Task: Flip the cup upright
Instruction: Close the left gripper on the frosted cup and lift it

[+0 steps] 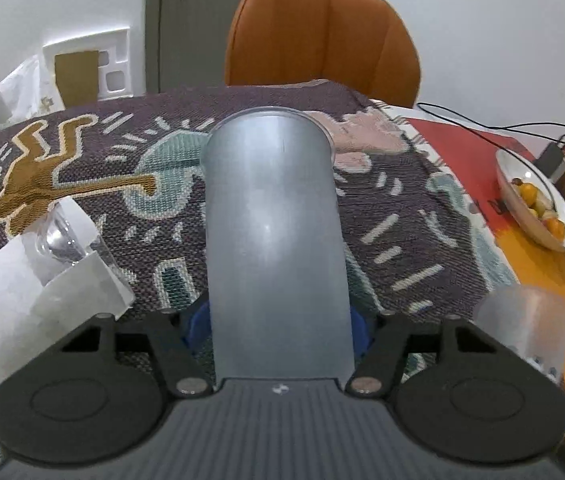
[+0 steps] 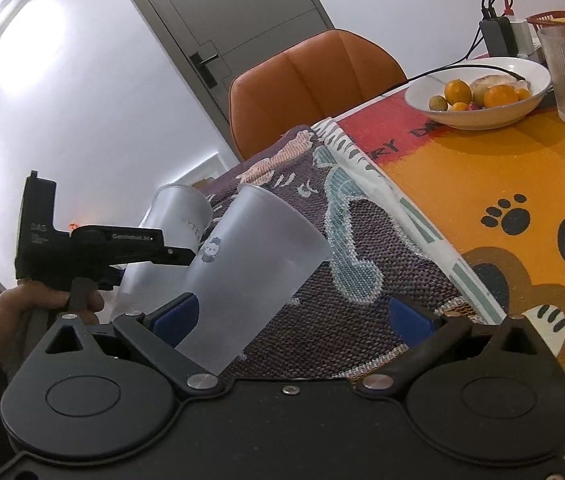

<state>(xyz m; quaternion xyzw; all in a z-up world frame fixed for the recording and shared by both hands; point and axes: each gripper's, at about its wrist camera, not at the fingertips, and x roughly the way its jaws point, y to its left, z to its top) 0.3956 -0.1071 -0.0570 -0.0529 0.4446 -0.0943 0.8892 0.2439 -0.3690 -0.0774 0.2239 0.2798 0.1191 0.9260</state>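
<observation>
In the left wrist view, a glass (image 1: 58, 240) wrapped in white paper sits at the lower left on the patterned cloth (image 1: 82, 152). At centre, the left gripper (image 1: 276, 328) is clamped on a frosted cup (image 1: 274, 220), with a blue pad pressed to each side of its near end. The cup runs straight up the middle of the frame and its rim points away, toward the orange chair (image 1: 322, 36) at top centre. At the lower right stands a 2nd cup (image 1: 522, 320), also frosted. Above it, at the right edge, is a white bowl (image 1: 522, 204) of fruit.

In the right wrist view, a hand (image 2: 38, 304) at the left edge grips the handle of the left gripper, which holds the cup clear of the cloth at left of centre, mouth toward the top of the frame. Just right of it, the 2nd cup fills the centre, tilted in the frame, with its wide mouth to the upper right and its narrow base to the lower left. It sits inside the right gripper (image 2: 292, 316), whose 2 blue pads are spread wide apart. The base is close against the left pad, and the right pad is well clear. I cannot tell whether the base rests on the cloth. An orange mat (image 2: 482, 184) covers the right side, with the bowl and a ribbed glass (image 2: 562, 72) at the upper right.
</observation>
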